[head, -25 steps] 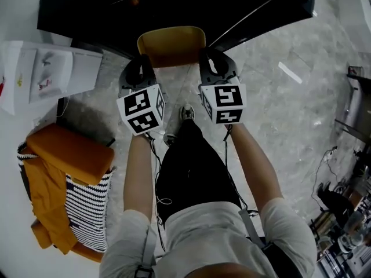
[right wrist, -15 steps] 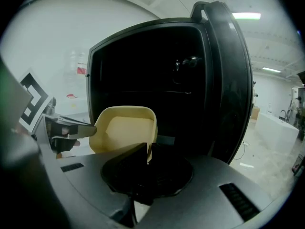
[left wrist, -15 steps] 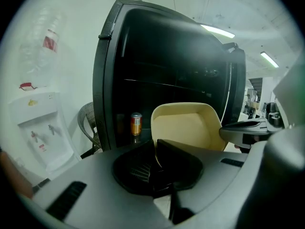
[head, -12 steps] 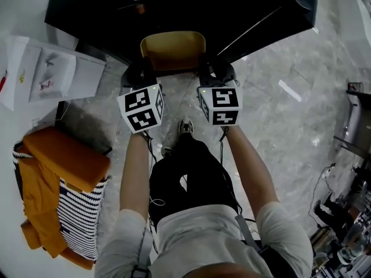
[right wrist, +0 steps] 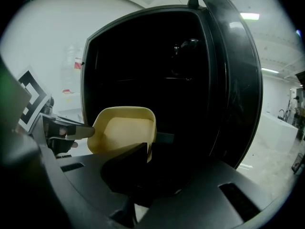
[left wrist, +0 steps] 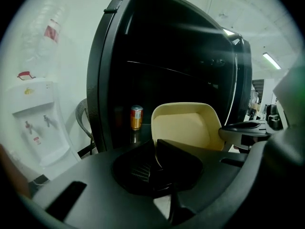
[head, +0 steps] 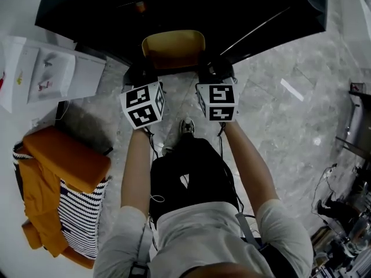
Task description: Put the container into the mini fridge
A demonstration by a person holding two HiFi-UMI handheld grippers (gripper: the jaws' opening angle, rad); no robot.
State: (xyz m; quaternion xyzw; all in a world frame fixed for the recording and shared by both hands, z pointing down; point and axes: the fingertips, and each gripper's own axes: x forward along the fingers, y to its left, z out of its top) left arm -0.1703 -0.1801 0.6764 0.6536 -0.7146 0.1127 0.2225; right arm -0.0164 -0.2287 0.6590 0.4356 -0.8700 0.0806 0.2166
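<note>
You hold the yellow rectangular plastic container [head: 174,50] between both tools, level and off the grey marbled floor [head: 278,126], right at the mouth of the open black mini fridge [head: 174,4]. Your left gripper [head: 144,68] has its jaws drawn nearly together, pinching the container's left rim, with a thin pale strip of the wall showing between the pads in the left gripper view. Your right gripper [head: 215,68] does the same on the right rim, with its jaws pressed onto the wall's edge. Whether the container's far edge has crossed the fridge's threshold is hard to judge against the dark interior. Inside the fridge, to the left of the container, an orange drinks can [left wrist: 137,117] stands upright on the bottom shelf. A white water dispenser [head: 46,71] stands beside the fridge on your left. Nearer you on that side, an orange cushion [head: 66,155] lies on black-and-white striped fabric [head: 84,213].
</note>
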